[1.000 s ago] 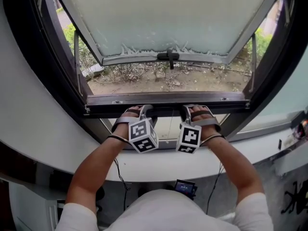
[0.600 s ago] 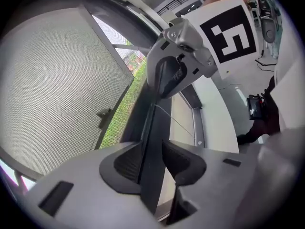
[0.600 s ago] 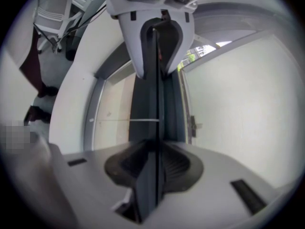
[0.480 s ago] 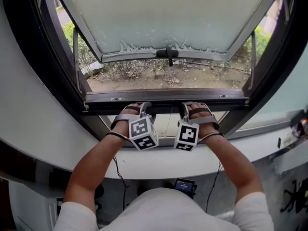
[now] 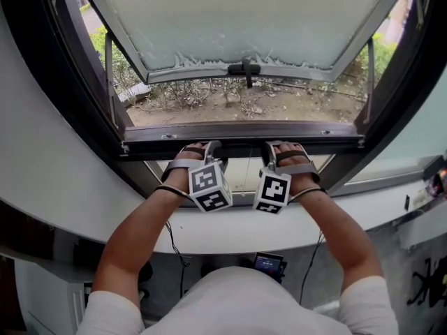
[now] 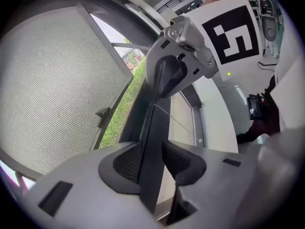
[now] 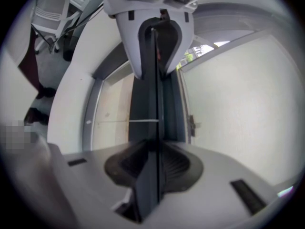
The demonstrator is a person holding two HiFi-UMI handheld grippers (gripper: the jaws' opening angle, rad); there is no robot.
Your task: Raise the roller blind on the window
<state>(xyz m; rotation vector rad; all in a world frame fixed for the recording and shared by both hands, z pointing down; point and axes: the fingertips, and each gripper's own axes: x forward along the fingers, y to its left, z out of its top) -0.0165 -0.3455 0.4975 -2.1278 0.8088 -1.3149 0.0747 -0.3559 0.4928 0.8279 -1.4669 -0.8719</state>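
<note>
A long dark bar (image 5: 241,139), the blind's bottom rail, runs across the window opening. My left gripper (image 5: 209,150) is shut on it just left of centre, and my right gripper (image 5: 269,150) is shut on it just right of centre. In the left gripper view the bar (image 6: 155,123) stands edge-on between the ribbed pads of the left gripper (image 6: 151,162), with the right gripper (image 6: 178,70) clamped on it farther along. The right gripper view shows the same bar (image 7: 153,104) pinched in the right gripper (image 7: 155,165), and the left gripper (image 7: 157,37) beyond.
Beyond the bar, an outward-tilted frosted window sash (image 5: 244,19) with a dark handle (image 5: 244,68) hangs over bare ground and shrubs. A pale panel (image 5: 244,180) lies between the bar and the curved white sill (image 5: 230,236). Dark frame posts flank the opening.
The whole scene has slid slightly upward in the head view. Both grippers stay clamped at the same places on the bar.
</note>
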